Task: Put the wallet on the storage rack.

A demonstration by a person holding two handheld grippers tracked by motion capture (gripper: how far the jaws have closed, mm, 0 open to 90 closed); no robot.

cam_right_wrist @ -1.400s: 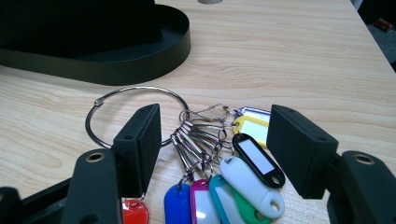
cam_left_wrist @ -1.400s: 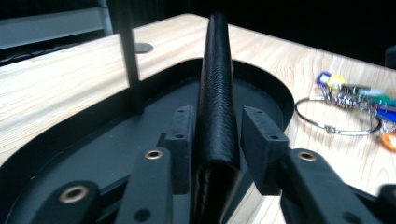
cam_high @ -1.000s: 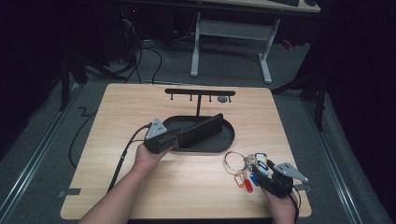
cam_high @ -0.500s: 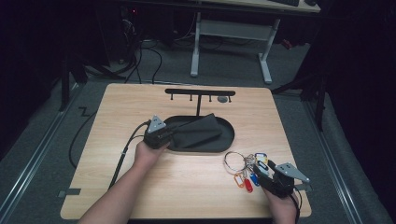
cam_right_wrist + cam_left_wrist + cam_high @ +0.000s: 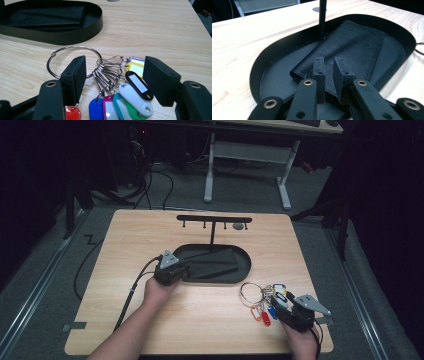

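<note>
A black leather wallet (image 5: pixel 352 45) lies flat in the black oval tray (image 5: pixel 262 67), seen from above as wallet (image 5: pixel 212 265) in tray (image 5: pixel 246 262). My left gripper (image 5: pixel 329 62) hovers over the wallet's near edge, jaws slightly open and holding nothing; in the high view the left gripper (image 5: pixel 189 269) sits at the tray's left end. A large key ring (image 5: pixel 75 60) with several coloured tags (image 5: pixel 125 97) lies on the table. My right gripper (image 5: pixel 115 67) stands wide open with the tags between its jaws, untouched; from above the right gripper (image 5: pixel 281 304) is at the front right.
A black T-shaped hook stand (image 5: pixel 214 219) rises from the tray's back edge on a thin post (image 5: pixel 322 17). The wooden table (image 5: pixel 150 235) ends just right of my right hand. A cable (image 5: pixel 130 295) trails from the left gripper off the front.
The wallet, held tilted above the tray a second ago, has been lowered flat into it and let go. The right gripper has stayed put.
</note>
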